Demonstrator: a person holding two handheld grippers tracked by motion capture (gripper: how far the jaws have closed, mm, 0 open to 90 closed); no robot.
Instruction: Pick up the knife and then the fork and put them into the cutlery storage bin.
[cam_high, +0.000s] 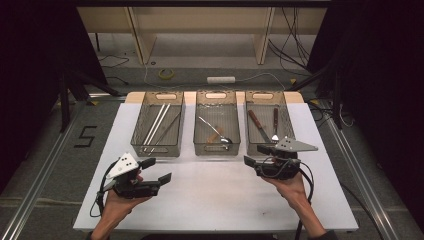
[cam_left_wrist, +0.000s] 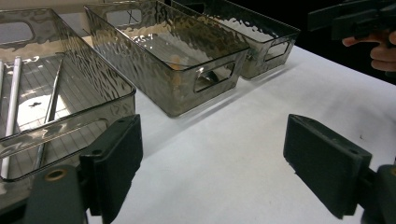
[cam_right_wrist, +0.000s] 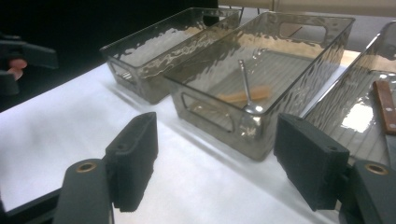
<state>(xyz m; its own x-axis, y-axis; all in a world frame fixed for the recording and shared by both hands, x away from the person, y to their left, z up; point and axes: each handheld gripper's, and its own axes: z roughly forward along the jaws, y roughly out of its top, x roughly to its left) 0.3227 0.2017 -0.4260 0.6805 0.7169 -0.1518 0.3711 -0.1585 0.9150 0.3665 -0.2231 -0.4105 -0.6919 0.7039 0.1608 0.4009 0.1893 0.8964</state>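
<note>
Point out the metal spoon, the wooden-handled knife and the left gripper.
metal spoon (cam_high: 226, 140), high view, on its bowl.
wooden-handled knife (cam_high: 255, 120), high view, on its brown handle.
left gripper (cam_high: 156, 170), high view, midway between its fingertips.

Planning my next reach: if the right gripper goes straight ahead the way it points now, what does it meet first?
Probably the near wall of the middle bin: it sits right between the open jaws of the right gripper, with bare table before it. Depth is uncertain.

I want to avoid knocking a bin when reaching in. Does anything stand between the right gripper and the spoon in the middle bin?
Yes: the middle bin's near wall stands between the open right gripper and the spoon. The bin is open on top, so reaching over the rim looks workable.
</note>
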